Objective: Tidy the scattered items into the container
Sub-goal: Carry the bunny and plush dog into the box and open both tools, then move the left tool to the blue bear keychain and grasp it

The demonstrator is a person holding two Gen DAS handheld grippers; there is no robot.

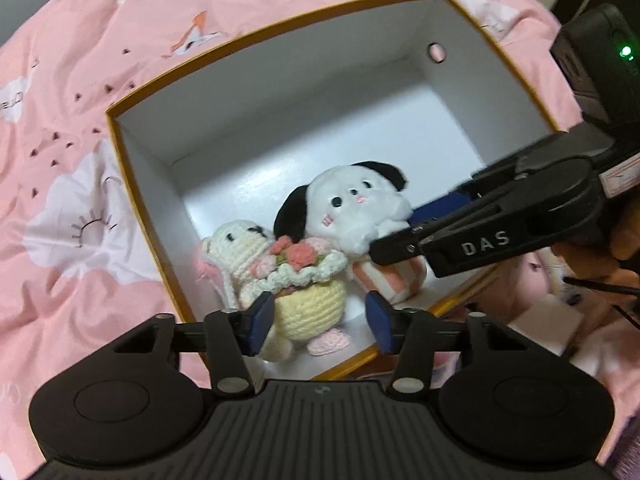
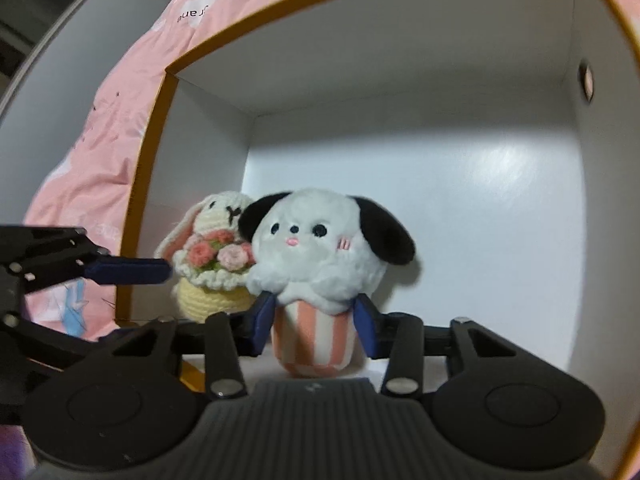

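Found side by side inside the box (image 1: 280,28): knitted rabbit (image 1: 308,304) between released left tongs (image 1: 320,316), plush dog (image 2: 316,240) clenched at its striped base by right tongs (image 2: 314,320). Judged light and squashy; best pinched low on the body.

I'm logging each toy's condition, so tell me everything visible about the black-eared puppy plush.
The puppy plush is fluffy white with two floppy black ears, dark stitched eyes, a pink mouth and a pink cheek mark. Its body is a pink-and-white striped cup. It stands upright on the box floor, leaning against the crocheted bunny, between the right gripper pads.
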